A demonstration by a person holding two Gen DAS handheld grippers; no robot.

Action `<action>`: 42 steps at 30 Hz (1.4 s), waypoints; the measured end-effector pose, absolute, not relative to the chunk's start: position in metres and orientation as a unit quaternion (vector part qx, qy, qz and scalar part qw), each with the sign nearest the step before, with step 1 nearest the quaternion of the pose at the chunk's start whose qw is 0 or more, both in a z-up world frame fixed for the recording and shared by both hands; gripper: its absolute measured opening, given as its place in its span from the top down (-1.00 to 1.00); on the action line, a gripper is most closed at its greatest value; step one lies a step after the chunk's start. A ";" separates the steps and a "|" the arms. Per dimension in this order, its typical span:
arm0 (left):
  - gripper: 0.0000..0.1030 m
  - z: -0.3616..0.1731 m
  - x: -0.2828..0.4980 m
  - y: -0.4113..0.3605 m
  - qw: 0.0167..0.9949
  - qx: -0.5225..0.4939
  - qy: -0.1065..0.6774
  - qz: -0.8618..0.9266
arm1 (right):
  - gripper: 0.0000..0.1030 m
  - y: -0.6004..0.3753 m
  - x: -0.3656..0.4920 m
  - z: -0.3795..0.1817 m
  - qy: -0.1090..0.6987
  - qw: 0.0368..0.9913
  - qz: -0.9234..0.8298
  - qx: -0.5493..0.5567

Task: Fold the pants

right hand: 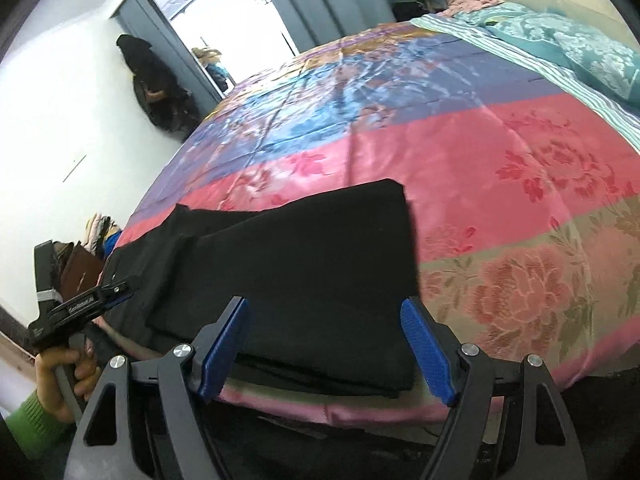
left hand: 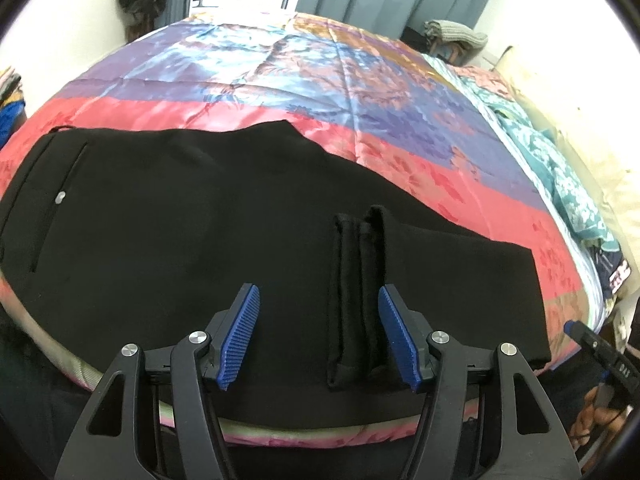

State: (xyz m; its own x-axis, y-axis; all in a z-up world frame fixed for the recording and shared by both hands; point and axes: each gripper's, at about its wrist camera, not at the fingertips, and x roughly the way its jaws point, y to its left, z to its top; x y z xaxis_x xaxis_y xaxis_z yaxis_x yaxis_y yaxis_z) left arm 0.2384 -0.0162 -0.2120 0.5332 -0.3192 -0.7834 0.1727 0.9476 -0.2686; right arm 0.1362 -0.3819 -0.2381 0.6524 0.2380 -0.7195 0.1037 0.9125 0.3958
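Black pants (left hand: 180,220) lie along the near edge of the bed, waist and silver button (left hand: 61,197) at the left. The legs are folded back over themselves, with the fold at the right. The hem ends (left hand: 356,280) rest on top, between the jaws of my left gripper (left hand: 318,294). They lie close to its right pad and clear of the left pad, so this gripper is open. In the right wrist view my right gripper (right hand: 324,306) hovers open over the folded end of the pants (right hand: 312,260), gripping nothing. The left gripper (right hand: 116,288) shows at the left, held by a hand (right hand: 60,372).
A shiny pink, blue and purple bedspread (right hand: 440,140) covers the bed beyond the pants. A teal blanket (right hand: 580,48) is bunched along its right side. A dark bag (right hand: 156,88) hangs by the doorway, and a pile of clothes (right hand: 100,228) lies at the left.
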 end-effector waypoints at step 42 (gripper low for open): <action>-0.40 -0.216 0.237 -0.030 0.878 -0.005 0.463 -0.122 | -0.51 -0.378 0.134 -0.246 0.425 0.885 0.039 0.189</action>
